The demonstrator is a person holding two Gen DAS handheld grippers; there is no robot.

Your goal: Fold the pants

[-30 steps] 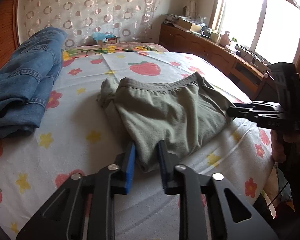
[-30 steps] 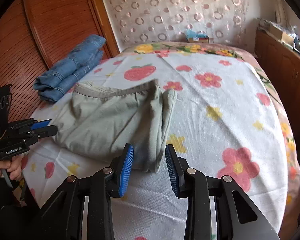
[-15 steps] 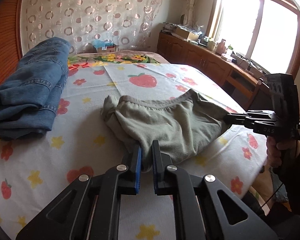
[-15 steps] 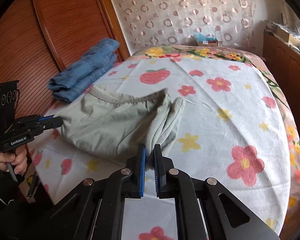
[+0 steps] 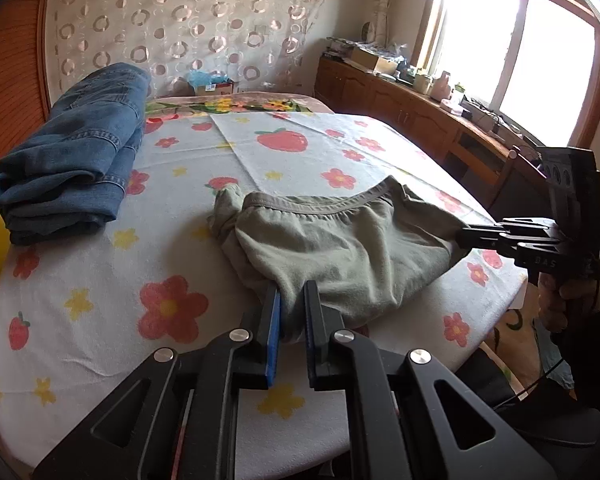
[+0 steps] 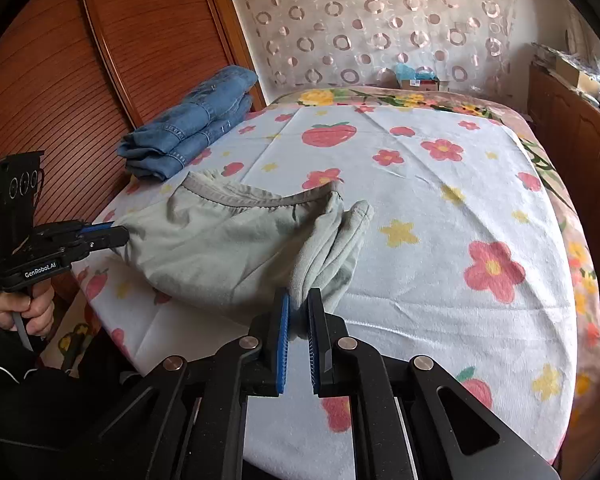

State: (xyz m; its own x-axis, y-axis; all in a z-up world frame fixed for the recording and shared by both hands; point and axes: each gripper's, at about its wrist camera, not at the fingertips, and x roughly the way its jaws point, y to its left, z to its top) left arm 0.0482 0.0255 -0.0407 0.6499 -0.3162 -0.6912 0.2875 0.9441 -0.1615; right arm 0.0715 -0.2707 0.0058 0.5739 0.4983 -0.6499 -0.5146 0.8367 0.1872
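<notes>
Olive-green pants (image 5: 340, 248) lie on the flowered bed sheet (image 5: 100, 280), waistband toward the far side. My left gripper (image 5: 292, 304) is shut on the near hem at one corner. My right gripper (image 6: 298, 304) is shut on the bunched hem at the other corner, beside a folded leg (image 6: 340, 248). The cloth (image 6: 220, 248) is pulled taut between them and lifted a little off the sheet. Each gripper shows in the other's view: the right gripper (image 5: 468, 236) at the right, the left gripper (image 6: 116, 234) at the left, both pinching fabric.
Folded blue jeans (image 5: 72, 160) sit on the bed's far left, also visible as the jeans (image 6: 192, 136) near the wooden wardrobe (image 6: 60, 80). A low wooden cabinet (image 5: 420, 112) runs under the window. A small box (image 5: 212, 84) stands by the curtain.
Both grippers closed on the pants' near hem, the right one from wide open. They then drew back and rose slightly, lifting and stretching the cloth between them.
</notes>
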